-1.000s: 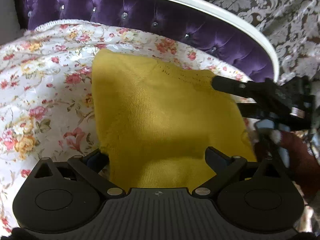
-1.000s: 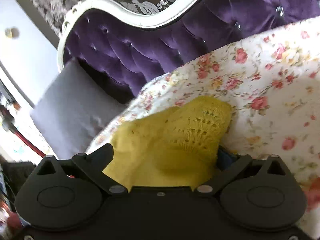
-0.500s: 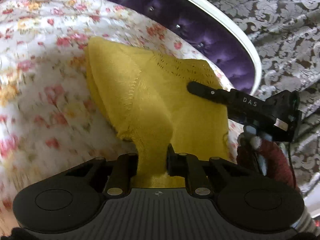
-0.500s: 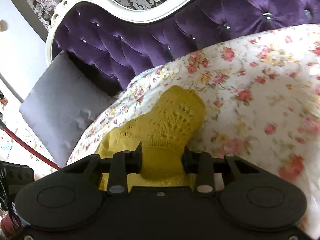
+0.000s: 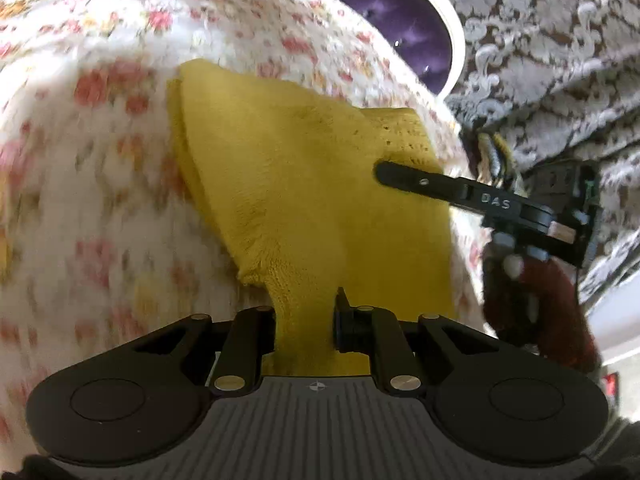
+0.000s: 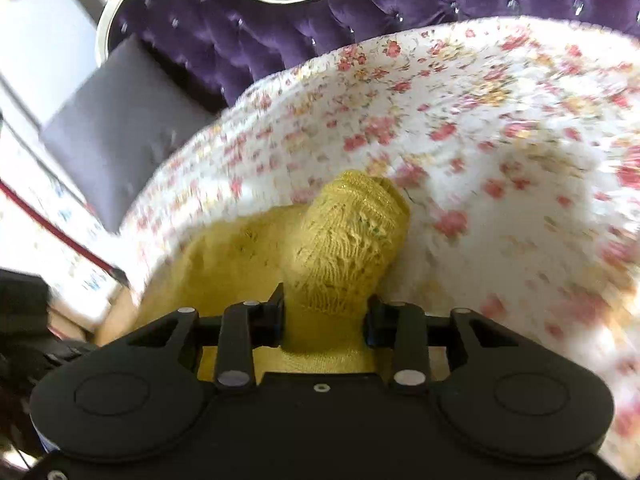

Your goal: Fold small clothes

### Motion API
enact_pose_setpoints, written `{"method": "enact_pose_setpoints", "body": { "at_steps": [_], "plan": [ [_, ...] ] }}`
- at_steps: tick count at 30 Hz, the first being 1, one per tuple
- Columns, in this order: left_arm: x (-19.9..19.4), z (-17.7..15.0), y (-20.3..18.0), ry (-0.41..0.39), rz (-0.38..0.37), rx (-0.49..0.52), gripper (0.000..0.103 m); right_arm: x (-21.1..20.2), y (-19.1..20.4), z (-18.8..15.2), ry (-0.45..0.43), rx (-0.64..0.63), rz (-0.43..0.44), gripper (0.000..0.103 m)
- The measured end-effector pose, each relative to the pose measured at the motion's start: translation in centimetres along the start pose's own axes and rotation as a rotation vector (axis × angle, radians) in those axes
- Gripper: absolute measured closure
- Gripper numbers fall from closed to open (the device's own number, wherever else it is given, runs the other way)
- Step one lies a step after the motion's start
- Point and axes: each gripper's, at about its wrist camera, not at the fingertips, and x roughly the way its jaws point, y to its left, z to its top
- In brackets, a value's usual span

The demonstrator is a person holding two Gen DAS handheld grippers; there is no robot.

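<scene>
A small mustard-yellow knitted garment (image 5: pixel 312 184) lies on the floral bedspread (image 5: pixel 100 160). My left gripper (image 5: pixel 305 320) is shut on its near edge, with the knit bunched between the fingers. In the left wrist view the right gripper (image 5: pixel 384 172) reaches in from the right and pinches the garment's lacy far corner. In the right wrist view my right gripper (image 6: pixel 325 312) is shut on that lacy knit part (image 6: pixel 352 236), which is lifted off the bedspread (image 6: pixel 500 152).
A purple tufted headboard (image 6: pixel 360 12) with a white frame runs behind the bed. A grey pillow (image 6: pixel 116 128) lies at the left. Patterned wallpaper (image 5: pixel 552 40) is beyond the bed edge. A red-gloved hand (image 5: pixel 536 304) holds the right gripper.
Both grippers went from open to shut on the yellow garment's edges. They have since lifted it, and the cloth now hangs bunched and pulled up from the bedspread.
</scene>
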Motion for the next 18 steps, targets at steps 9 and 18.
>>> {"method": "enact_pose_setpoints", "body": {
  "at_steps": [9,18],
  "plan": [
    [-1.5,-4.2,-1.6,-0.027,0.159,0.142,0.084,-3.0,1.2,-2.9,-0.061,-0.097,-0.175,0.041],
    [-7.9,-1.9,-5.0,-0.208,0.176,0.344,0.080,-6.2,3.0,-2.0,-0.215,-0.141,-0.230,0.040]
  ]
}}
